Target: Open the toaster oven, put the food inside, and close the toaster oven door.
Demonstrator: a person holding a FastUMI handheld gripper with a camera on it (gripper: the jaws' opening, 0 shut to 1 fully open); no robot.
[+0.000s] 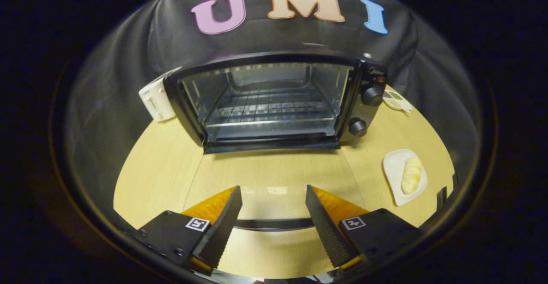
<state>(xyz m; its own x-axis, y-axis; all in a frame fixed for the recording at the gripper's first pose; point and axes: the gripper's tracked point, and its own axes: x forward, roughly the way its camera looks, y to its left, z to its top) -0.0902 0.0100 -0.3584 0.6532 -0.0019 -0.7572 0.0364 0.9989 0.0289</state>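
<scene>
The toaster oven's [274,100] glass door [274,181] lies folded down toward the gripper, so clear that only its dark handle bar [274,224] between the fingers is easy to make out. A white appliance [156,100] is half hidden behind the oven's left side, and a small packet [398,100] peeks out on its right. One wire rack [269,110] sits inside; two round black knobs [372,96] sit on the right panel. One ridged, pale pastry [412,174] rests on one white plate [393,168], far right on the light wooden table [162,168]. The gripper [274,215] is spread wide with textured black fingers [224,226], holding nothing.
</scene>
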